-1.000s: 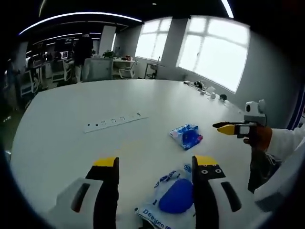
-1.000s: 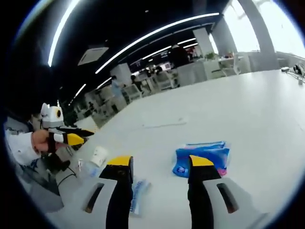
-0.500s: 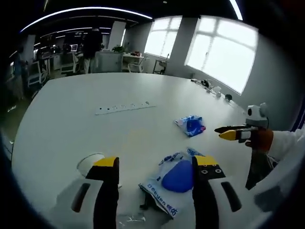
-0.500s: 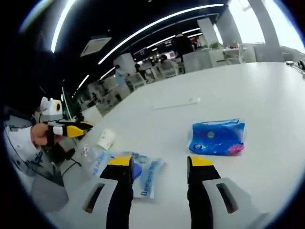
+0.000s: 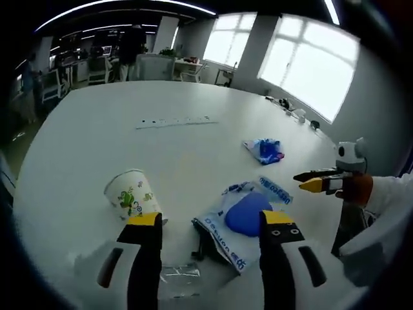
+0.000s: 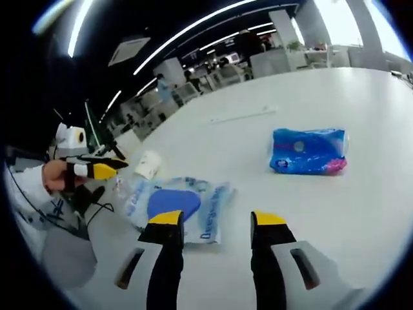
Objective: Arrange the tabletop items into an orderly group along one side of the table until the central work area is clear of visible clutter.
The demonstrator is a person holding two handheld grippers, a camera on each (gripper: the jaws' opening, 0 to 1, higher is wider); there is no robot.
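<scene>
My left gripper (image 5: 210,223) is open and empty above the near table edge. Just beyond its jaws lie a tipped paper cup (image 5: 132,194) with a green print and a clear printed bag (image 5: 242,216) holding a blue pad. Farther out is a blue tissue pack (image 5: 264,150). My right gripper (image 5: 316,181) comes in from the right, held by a hand. In the right gripper view that gripper (image 6: 217,221) is open and empty. The bag (image 6: 174,203) sits just beyond its left jaw, and the tissue pack (image 6: 308,150) lies farther off to the right. The cup (image 6: 148,165) and left gripper (image 6: 97,169) are at the left.
A white power strip (image 5: 175,121) lies flat mid-table. A crumpled clear wrapper (image 5: 179,274) sits between my left jaws near the edge. Small items (image 5: 290,116) line the far right edge by the windows. Desks and chairs stand beyond the white table (image 5: 84,142).
Both views have pulled back and tilted down, so more of the near table shows. The cup and wrapper have come into the left gripper view. The items themselves have not moved.
</scene>
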